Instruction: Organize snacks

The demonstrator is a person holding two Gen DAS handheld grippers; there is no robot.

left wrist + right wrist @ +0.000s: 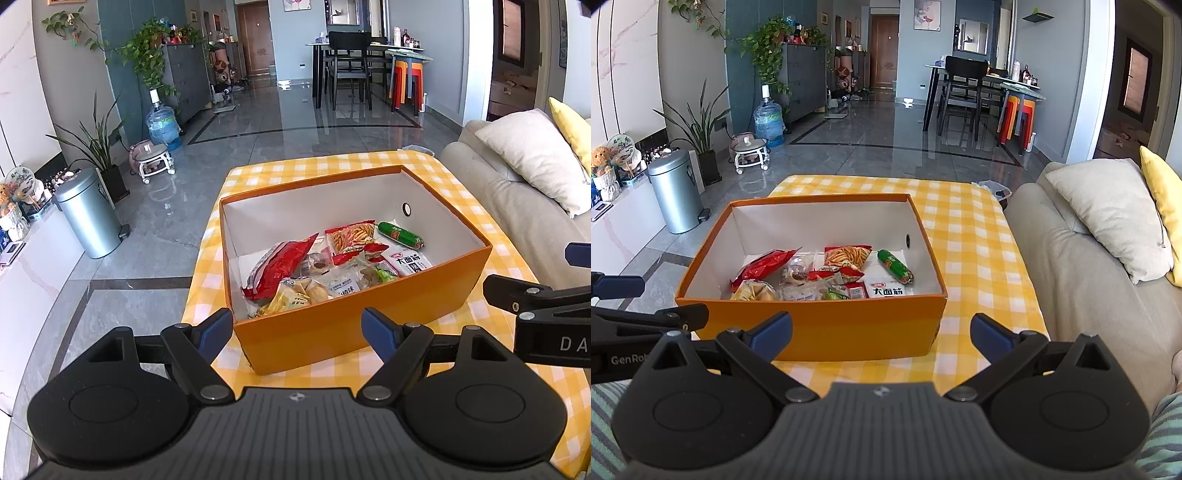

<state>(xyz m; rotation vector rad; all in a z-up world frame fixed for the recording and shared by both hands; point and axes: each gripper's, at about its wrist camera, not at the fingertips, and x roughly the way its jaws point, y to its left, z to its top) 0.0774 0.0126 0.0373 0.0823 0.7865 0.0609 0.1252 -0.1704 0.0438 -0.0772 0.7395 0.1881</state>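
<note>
An orange box (332, 332) with a white inside stands on the yellow checked table (461, 184). It holds several snack packs: a red bag (284, 266), a stick-snack pack (351, 234), a green sausage (400, 234) and a white pack with black writing (408, 263). The box also shows in the right wrist view (827, 328), with the red bag (764, 267) and green sausage (895, 266). My left gripper (297, 330) is open and empty, just before the box's near wall. My right gripper (881, 332) is open and empty, at the box's near side.
A beige sofa (1089, 277) with a white cushion (1108, 218) and a yellow cushion (1163, 199) lies right of the table. A metal bin (676, 188), plants and a water jug (770, 122) stand on the floor at left. A dining table with chairs (964, 88) stands far back.
</note>
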